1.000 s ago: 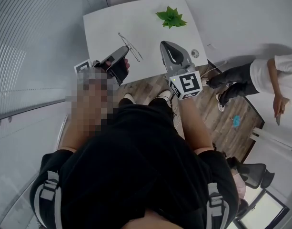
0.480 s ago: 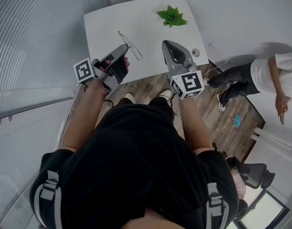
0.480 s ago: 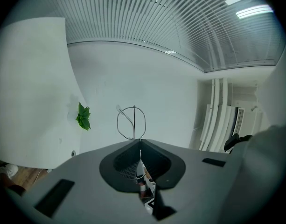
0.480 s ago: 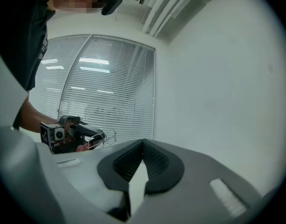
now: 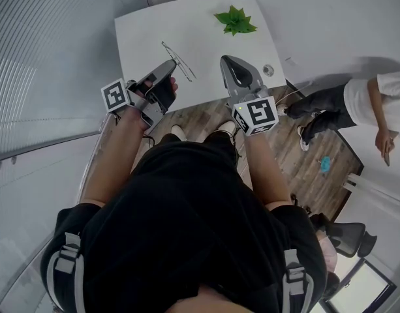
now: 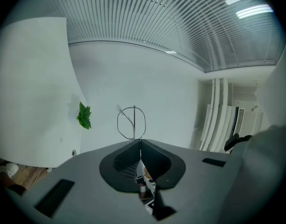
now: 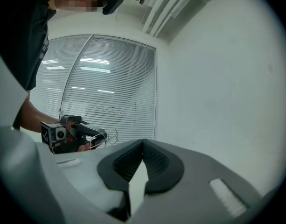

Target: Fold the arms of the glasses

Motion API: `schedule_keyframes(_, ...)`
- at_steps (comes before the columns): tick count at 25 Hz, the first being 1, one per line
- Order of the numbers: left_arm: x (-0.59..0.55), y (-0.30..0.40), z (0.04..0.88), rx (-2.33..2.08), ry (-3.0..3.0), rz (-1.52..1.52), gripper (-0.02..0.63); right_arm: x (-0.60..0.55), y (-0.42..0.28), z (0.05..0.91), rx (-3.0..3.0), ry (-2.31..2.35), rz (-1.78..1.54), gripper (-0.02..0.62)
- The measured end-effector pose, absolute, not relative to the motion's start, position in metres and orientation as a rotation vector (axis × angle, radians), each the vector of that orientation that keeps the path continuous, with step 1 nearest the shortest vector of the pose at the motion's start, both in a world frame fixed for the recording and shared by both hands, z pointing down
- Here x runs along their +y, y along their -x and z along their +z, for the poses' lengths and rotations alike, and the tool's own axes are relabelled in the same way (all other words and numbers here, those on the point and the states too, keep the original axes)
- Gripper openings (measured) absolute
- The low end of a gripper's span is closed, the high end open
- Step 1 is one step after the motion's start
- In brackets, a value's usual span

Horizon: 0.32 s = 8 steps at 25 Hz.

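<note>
Thin wire-framed glasses point(image 5: 178, 60) lie on the white table point(image 5: 147, 31) with their arms spread. My left gripper point(image 5: 171, 64) is at the table's near edge, jaws shut and empty, tips right beside the glasses; contact cannot be told. In the left gripper view the glasses point(image 6: 132, 122) sit just beyond the closed tips of the left gripper point(image 6: 139, 141). My right gripper point(image 5: 224, 60) hovers over the table's near right part, shut with nothing in it, and apart from the glasses. The right gripper view shows its jaws closed point(image 7: 143, 141) and, off to the left, the left gripper point(image 7: 75, 133) and the glasses point(image 7: 110, 136).
A small green plant point(image 5: 235, 22) stands at the table's far right. A small round fitting point(image 5: 268, 71) sits near the right edge. A person point(image 5: 376, 103) stands on the wood floor to the right. A slatted wall point(image 5: 49, 57) runs along the left.
</note>
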<state>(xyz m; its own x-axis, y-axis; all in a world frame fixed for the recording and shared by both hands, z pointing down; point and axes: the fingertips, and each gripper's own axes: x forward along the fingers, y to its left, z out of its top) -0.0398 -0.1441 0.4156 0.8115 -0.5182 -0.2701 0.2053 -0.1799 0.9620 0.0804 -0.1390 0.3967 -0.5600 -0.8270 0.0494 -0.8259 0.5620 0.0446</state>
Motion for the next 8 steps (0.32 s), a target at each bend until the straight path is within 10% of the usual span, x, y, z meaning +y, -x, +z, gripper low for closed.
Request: schedule_keyframes(8,-0.1443,0.0405,0.4178,-0.263,-1.619,-0.66,0.012,-0.1382,-0.0779,0.399,-2.724,-1.429,-0.016,0.011)
